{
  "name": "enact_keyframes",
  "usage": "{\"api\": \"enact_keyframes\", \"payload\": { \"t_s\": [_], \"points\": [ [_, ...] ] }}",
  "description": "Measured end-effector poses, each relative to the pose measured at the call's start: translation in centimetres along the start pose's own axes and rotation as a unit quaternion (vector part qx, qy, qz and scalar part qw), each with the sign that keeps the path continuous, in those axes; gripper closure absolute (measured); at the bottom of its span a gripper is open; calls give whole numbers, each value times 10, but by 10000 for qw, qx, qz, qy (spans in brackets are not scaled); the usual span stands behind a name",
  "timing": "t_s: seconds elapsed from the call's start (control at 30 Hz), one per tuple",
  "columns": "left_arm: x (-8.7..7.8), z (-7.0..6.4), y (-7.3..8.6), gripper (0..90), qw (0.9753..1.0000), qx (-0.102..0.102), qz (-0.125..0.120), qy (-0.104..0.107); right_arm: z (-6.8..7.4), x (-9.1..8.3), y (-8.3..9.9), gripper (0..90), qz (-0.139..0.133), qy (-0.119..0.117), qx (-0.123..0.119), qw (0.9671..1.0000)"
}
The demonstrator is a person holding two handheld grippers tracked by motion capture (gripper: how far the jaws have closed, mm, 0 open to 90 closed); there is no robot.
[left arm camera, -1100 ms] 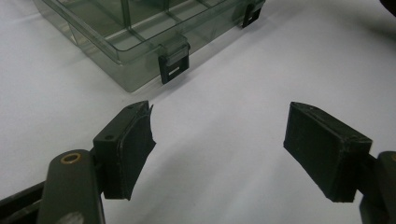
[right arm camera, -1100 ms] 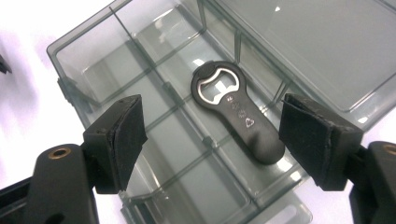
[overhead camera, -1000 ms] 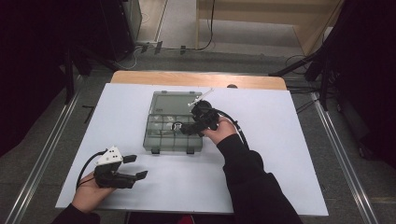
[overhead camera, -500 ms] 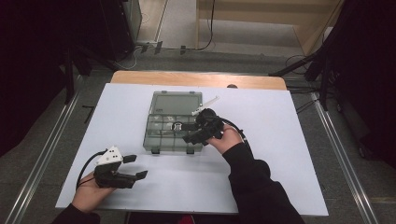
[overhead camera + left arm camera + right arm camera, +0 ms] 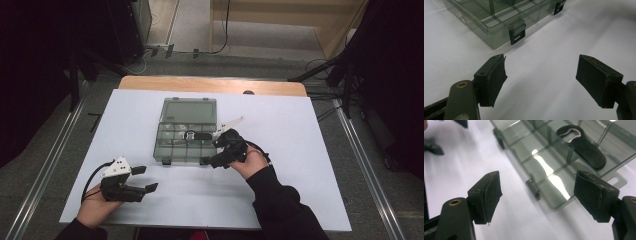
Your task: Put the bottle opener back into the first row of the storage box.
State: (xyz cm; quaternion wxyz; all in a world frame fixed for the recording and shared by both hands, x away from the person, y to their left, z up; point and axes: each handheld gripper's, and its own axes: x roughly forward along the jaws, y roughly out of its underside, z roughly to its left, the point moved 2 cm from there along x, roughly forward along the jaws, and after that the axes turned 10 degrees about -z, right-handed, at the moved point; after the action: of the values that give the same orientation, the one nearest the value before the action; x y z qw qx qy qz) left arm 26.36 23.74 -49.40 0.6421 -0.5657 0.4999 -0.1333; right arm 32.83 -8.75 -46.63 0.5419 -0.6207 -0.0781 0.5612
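White table; clear compartment box holds black bottle opener.

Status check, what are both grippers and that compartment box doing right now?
Left gripper open, empty, resting near table edge. Right gripper open, empty, at box's front right corner. Compartment box lid open, black opener inside. Nothing in the way.

right gripper drawn back from over the organizer box — toward its near-right corner, jaws apart

A lab-like recording room: white-topped table between metal floor rails, loose cables, dark curtained surroundings.
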Motion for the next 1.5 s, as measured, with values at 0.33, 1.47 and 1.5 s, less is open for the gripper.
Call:
{"api": "enact_keyframes", "payload": {
  "t_s": [0.33, 1.47, 1.5],
  "points": [
    [0, -1, 0, 233, 10000, -1, -8, 13, 10, -12, 22, 224, -72, -33, -104, 9999],
    [-1, -1, 0, 233, 10000, 28, 50, 8, 9, -54, 78, 209, 53, -67, 16, 10000],
    [0, -1, 0, 233, 10000, 26, 42, 5, 8, -56, 80, 209, 42, -38, 35, 10000]
  ]
}}
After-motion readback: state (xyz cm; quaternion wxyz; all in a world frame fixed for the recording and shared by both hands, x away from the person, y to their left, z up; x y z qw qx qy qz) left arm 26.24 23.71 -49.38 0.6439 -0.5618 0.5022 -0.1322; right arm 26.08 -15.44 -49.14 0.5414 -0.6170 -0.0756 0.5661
